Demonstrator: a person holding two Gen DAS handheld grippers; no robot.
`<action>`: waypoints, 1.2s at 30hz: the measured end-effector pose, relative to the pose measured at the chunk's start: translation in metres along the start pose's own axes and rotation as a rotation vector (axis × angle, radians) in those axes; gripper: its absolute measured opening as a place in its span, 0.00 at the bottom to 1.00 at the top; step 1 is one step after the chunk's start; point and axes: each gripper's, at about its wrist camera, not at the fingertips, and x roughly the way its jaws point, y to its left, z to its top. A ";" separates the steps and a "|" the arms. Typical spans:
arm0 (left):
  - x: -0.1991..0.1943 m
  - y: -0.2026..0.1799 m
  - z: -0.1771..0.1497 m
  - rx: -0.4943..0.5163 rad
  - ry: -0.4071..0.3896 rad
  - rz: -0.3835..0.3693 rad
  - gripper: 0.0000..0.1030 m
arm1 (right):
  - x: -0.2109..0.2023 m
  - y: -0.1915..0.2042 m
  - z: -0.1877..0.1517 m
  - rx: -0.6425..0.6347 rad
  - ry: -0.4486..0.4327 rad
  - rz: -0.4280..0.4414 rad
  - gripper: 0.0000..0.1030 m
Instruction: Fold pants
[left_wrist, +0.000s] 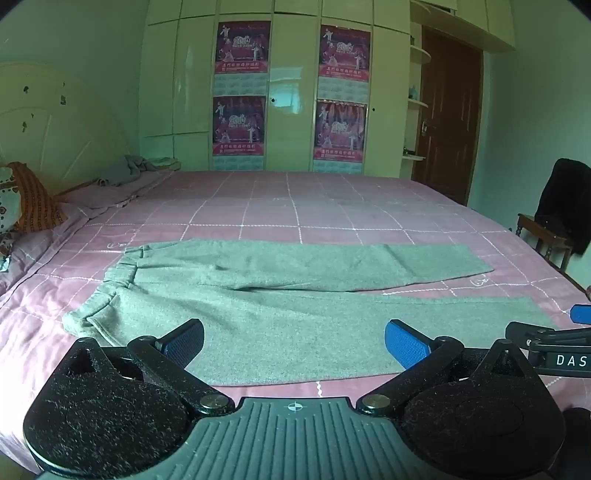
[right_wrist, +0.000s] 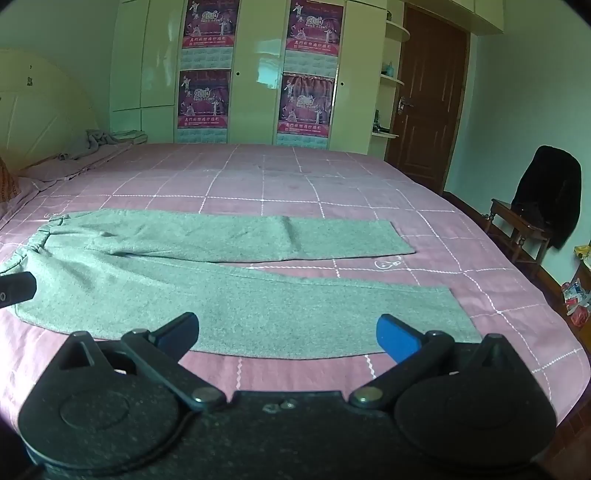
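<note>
Grey pants lie flat on the pink checked bed, waistband to the left, both legs spread out to the right. They also show in the right wrist view. My left gripper is open and empty, hovering over the near leg close to the waist end. My right gripper is open and empty over the near edge of the near leg, toward the hem. The right gripper's body shows at the right edge of the left wrist view.
A cream headboard and pillows are at the left. Crumpled grey clothing lies at the bed's far left corner. A wardrobe with posters stands behind. A wooden chair with a black coat stands right of the bed.
</note>
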 end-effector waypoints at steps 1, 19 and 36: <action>0.000 -0.001 -0.001 0.002 0.001 0.000 1.00 | 0.000 0.000 0.000 0.001 -0.001 0.000 1.00; -0.001 0.000 0.001 -0.002 0.002 0.002 1.00 | 0.000 -0.002 0.001 0.002 0.002 0.000 1.00; -0.001 0.002 0.000 -0.001 0.005 0.002 1.00 | 0.001 -0.004 0.001 0.005 0.005 -0.003 1.00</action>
